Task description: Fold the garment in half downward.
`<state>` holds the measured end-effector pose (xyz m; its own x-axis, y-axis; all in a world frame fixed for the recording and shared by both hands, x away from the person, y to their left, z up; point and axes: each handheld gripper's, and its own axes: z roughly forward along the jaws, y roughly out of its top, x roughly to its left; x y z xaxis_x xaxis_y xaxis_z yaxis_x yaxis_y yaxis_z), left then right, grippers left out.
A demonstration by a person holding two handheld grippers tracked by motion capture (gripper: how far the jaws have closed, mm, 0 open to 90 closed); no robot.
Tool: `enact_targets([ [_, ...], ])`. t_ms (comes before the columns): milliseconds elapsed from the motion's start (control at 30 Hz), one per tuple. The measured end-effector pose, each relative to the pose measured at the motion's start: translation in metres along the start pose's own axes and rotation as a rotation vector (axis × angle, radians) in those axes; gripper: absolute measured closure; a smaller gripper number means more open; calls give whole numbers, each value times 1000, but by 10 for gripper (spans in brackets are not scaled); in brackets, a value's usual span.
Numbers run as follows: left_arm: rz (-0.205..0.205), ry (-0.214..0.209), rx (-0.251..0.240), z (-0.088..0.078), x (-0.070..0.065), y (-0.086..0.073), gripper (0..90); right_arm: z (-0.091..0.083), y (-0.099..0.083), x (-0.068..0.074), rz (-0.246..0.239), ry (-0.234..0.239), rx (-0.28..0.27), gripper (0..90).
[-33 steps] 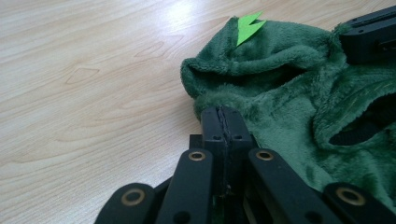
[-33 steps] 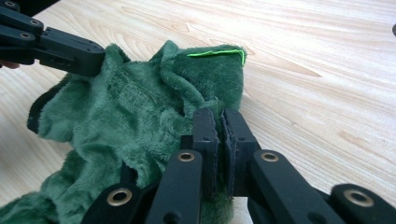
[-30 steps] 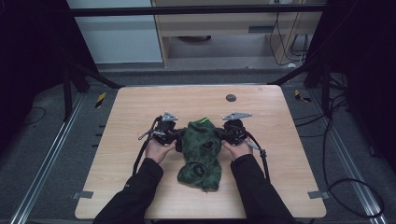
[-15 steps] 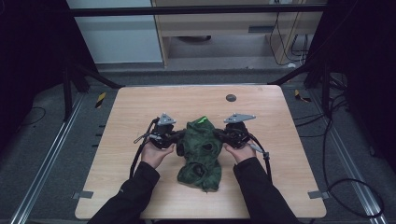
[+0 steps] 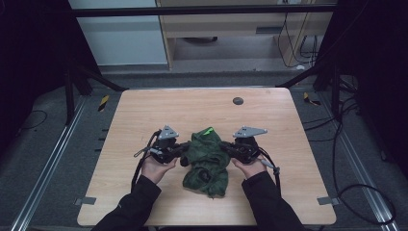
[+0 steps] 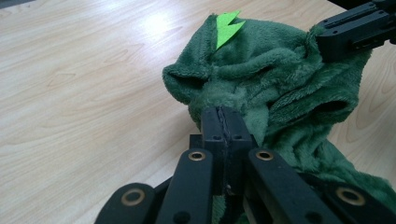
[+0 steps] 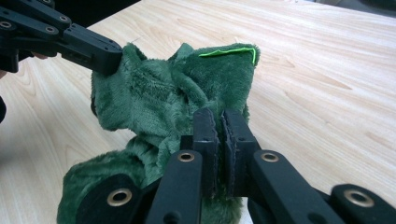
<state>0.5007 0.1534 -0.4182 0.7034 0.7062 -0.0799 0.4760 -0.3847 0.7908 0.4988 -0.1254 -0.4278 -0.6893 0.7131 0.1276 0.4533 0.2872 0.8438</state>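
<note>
Dark green plush garment [image 5: 207,159] on pale wooden table [image 5: 144,120], between left gripper [image 5: 182,154] and right gripper [image 5: 225,147]; small round dark disc [image 5: 237,101] behind.

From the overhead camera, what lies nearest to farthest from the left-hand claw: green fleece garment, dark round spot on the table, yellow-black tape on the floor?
1. Green fleece garment: gripped in the left claw.
2. Dark round spot: far tabletop, rightward.
3. Yellow-black tape: floor, far left; too close to rank against the spot.

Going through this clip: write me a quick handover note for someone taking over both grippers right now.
Left gripper: jaws shut on the green plush garment, at its left side.
Right gripper: jaws shut on the same garment, at its right side.
The garment sits crumpled near the middle of the wooden table, its lower part resting on the wood.
Done: both sides gripped.
Left: probably spreading or folding it; keep both grips.
</note>
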Motion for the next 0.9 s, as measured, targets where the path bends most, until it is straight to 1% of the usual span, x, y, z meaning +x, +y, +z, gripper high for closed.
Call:
enact_targets([
  [200, 1, -12, 5, -3, -6, -6, 899, -1, -7, 4, -11, -3, -5, 853],
  [267, 8, -14, 13, -4, -8, -10, 899, -2, -8, 6, -9, -3, -4, 853],
  [300, 5, -15, 15, -4, -9, -11, 899, -3, -9, 6, -6, -2, -3, 853],
  [400, 11, -16, 19, -6, -11, -15, 899, -5, -11, 9, -20, 3, -4, 853],
  [467, 6, -18, 22, -8, -11, -17, 899, -5, -13, 11, -25, 7, -2, 854],
  [533, 7, -17, 25, -9, -11, -18, 899, -6, -15, 12, -30, 9, 5, 853],
  [600, -3, -25, 22, -10, -12, -19, 900, -7, -18, 12, -29, 11, 10, 853],
  [733, -2, -34, 24, -12, -15, -20, 899, -8, -22, 12, -22, 17, 16, 852],
  [833, 6, -34, 29, -14, -18, -23, 899, -9, -23, 14, -29, 21, 16, 852],
  [900, 4, -35, 28, -14, -18, -24, 899, -10, -23, 16, -32, 25, 15, 852],
])
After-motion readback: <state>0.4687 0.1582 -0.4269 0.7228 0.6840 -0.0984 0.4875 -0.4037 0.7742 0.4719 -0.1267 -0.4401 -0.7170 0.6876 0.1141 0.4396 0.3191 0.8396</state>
